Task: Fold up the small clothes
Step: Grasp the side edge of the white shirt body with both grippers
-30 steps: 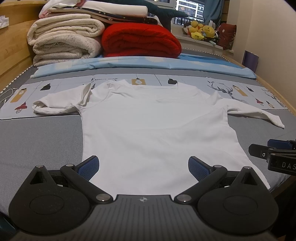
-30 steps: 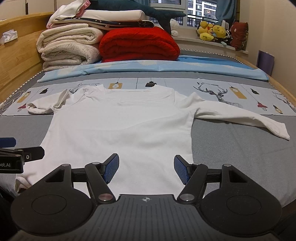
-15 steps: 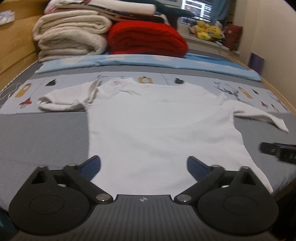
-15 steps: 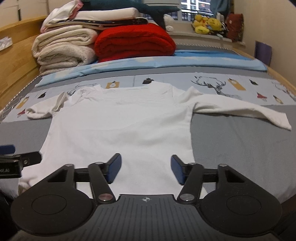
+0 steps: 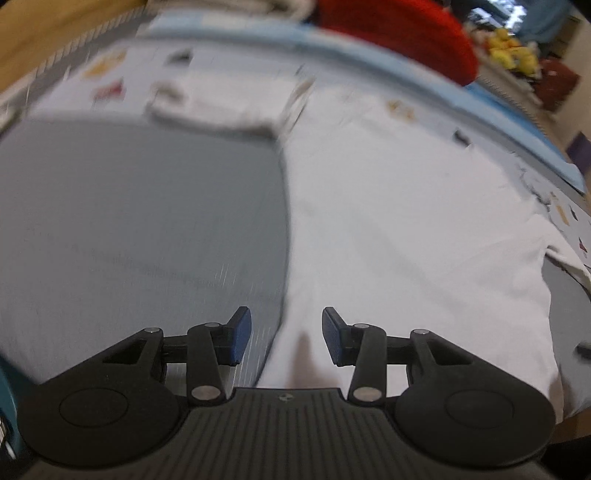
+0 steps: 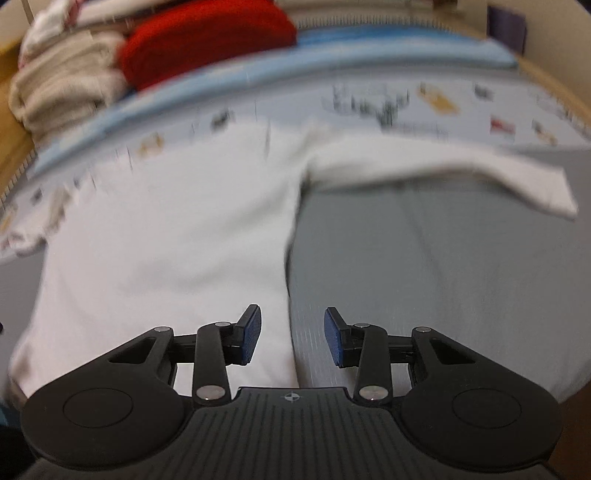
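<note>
A white long-sleeved shirt [image 5: 406, 229] lies flat on the grey bed cover, collar away from me. My left gripper [image 5: 282, 341] hovers over the shirt's left side edge near the hem, its jaws closing, with the edge running between the blue pads and no pad pressing on it. In the right wrist view the shirt [image 6: 177, 229] fills the left half, one sleeve [image 6: 461, 173] stretched out to the right. My right gripper [image 6: 292, 341] sits over the shirt's right side edge, jaws closing too, the edge between them untouched. Both views are blurred.
Folded cream blankets [image 6: 62, 81] and a red quilt [image 6: 207, 33] are stacked at the head of the bed. A light blue sheet [image 6: 332, 51] and a printed pillow strip [image 6: 443, 103] lie beyond the shirt. Grey cover [image 5: 140, 221] spreads left of the shirt.
Both grippers have swung outward and down from the shirt's middle to its side edges. Their jaws have narrowed a good deal. The shirt itself lies as before.
</note>
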`<state>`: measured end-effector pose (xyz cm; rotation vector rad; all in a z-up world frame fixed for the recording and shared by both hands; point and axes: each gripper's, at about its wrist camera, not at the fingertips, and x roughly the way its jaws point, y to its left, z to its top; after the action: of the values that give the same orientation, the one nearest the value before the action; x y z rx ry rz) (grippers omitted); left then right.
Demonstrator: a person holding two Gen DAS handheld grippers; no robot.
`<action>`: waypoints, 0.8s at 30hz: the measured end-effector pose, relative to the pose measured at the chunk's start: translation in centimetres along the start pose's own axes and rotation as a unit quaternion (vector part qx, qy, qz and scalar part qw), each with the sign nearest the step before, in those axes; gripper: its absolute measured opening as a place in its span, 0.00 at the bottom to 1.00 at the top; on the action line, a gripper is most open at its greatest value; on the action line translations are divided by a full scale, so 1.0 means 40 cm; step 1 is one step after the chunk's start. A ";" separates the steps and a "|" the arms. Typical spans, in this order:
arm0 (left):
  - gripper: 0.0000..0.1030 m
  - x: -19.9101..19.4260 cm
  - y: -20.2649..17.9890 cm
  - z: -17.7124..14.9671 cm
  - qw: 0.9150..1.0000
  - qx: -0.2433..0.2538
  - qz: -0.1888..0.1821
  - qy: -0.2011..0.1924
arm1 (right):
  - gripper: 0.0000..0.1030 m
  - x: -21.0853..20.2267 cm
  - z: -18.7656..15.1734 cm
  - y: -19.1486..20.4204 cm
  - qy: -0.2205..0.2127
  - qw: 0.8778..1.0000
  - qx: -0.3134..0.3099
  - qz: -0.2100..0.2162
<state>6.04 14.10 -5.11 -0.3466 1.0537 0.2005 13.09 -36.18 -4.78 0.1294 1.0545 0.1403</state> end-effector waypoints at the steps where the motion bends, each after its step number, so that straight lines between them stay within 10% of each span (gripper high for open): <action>1: 0.45 0.008 0.012 -0.006 1.000 -0.008 -0.002 0.012 | 0.38 0.026 -0.015 -0.006 0.026 1.000 0.007 0.002; 7: 0.45 0.032 0.051 -0.034 0.997 -0.040 -0.016 0.060 | 0.36 0.110 -0.060 0.028 0.106 0.994 -0.013 -0.008; 11: 0.44 0.040 0.035 -0.053 0.997 -0.016 -0.019 0.076 | 0.05 0.123 -0.082 0.039 0.132 0.991 -0.023 -0.018; 14: 0.06 0.027 0.030 -0.058 0.997 0.007 -0.022 0.067 | 0.03 0.105 -0.083 0.038 0.125 0.992 -0.016 -0.006; 19: 0.05 -0.048 0.033 -0.059 0.997 0.025 -0.066 0.008 | 0.02 0.028 -0.053 -0.050 0.062 0.996 0.065 -0.014; 24: 0.23 -0.011 0.068 -0.066 0.997 -0.001 -0.055 0.054 | 0.05 0.029 -0.059 -0.070 0.070 0.994 0.083 -0.024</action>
<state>2.79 15.65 -6.42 -0.4203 1.1370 0.0860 11.75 -38.64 -7.42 0.2473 1.2088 0.0182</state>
